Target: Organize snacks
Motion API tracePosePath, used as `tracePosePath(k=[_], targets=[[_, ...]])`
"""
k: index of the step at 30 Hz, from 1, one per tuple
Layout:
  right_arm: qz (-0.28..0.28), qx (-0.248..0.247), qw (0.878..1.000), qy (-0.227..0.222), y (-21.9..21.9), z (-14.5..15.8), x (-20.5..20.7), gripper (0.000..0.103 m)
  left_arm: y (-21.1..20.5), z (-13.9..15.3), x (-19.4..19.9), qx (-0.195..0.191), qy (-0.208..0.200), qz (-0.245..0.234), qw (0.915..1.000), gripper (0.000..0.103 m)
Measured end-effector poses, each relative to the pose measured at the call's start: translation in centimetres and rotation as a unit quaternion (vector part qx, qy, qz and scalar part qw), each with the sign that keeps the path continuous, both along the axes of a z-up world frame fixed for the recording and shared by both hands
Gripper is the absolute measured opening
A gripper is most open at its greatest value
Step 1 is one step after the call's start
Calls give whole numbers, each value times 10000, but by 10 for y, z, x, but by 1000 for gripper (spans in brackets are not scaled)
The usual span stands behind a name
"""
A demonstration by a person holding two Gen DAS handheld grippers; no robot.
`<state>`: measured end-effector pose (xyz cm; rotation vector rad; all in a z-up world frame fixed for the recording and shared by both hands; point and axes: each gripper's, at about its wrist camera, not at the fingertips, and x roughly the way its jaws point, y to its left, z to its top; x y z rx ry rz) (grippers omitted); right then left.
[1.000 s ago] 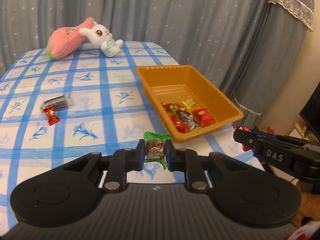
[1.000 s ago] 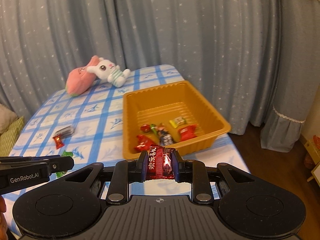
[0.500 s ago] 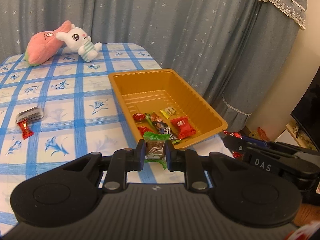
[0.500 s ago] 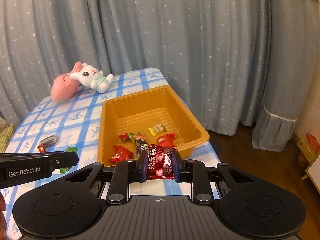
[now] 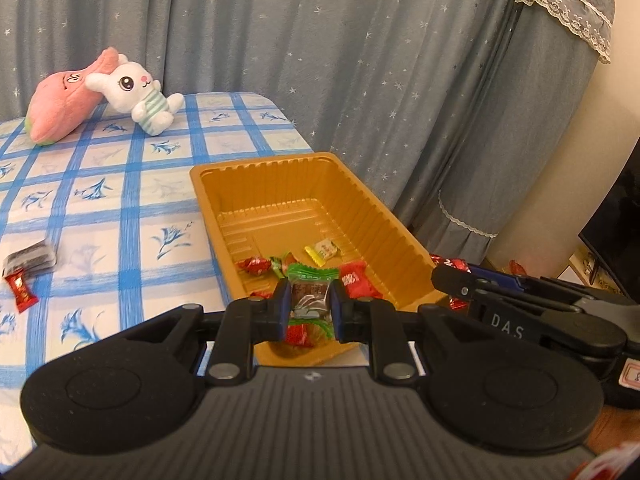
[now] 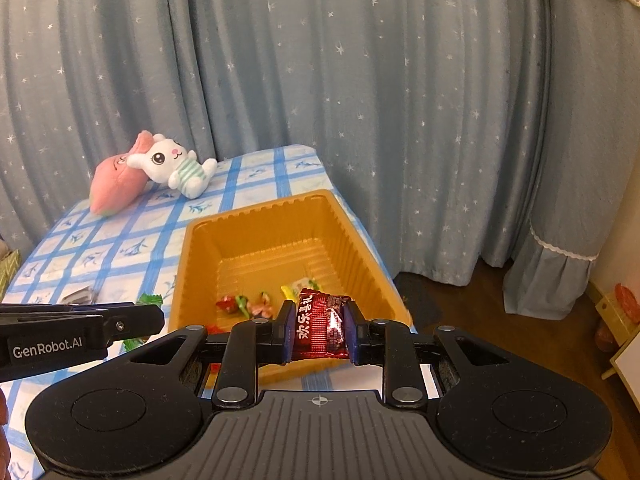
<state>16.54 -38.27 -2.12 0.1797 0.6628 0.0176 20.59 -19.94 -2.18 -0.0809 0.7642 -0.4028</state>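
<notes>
Both claws have slid over toward the orange tray since a moment ago, so the tray now sits right in front of them. The left claw is squeezed tight on a small candy in a green wrapper, held over the near end of the tray. The right claw is squeezed tight on a shiny red snack pack, also at the near end of the tray. Inside the tray lie a few candies, red, green and yellow, though they are too small to name. On the blue checked tablecloth, well apart to the left, lie a dark packet and a red candy. Far back, a white bunny toy leans on a pink plush toy by the starry curtain.
</notes>
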Motion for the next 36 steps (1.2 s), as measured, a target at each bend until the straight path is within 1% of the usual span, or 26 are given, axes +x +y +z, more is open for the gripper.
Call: tracePosePath(k=[8,17,24,31,33,34,35,36], targets=[[35,-61,10000,-3,-8,-4,29,26,-9,-10,25,55,53,-26,10000,18],[92,-70,9999,59,-12,-14,53,26,-16,-26,48,76,209,-15,9998,18],[104,-74,9999,99,-11,-21,63,26,-19,-33,61,111,240,-40,9996,18],[76,-78,9998,162,-13,-28,68,26,-19,-38,72,49,275,-71,9996,18],[75,-72,9998,183,-12,-30,69,26,-18,-40,74,35,285,-73,9996,23],[75,-65,9998,194,-12,-31,70,26,-17,-40,75,46,284,-38,9996,33],[75,-65,9997,202,-13,-31,71,26,-15,-41,73,32,272,-9,9996,38],[73,-56,9997,211,-13,-32,71,26,-12,-41,72,19,269,22,9996,38]])
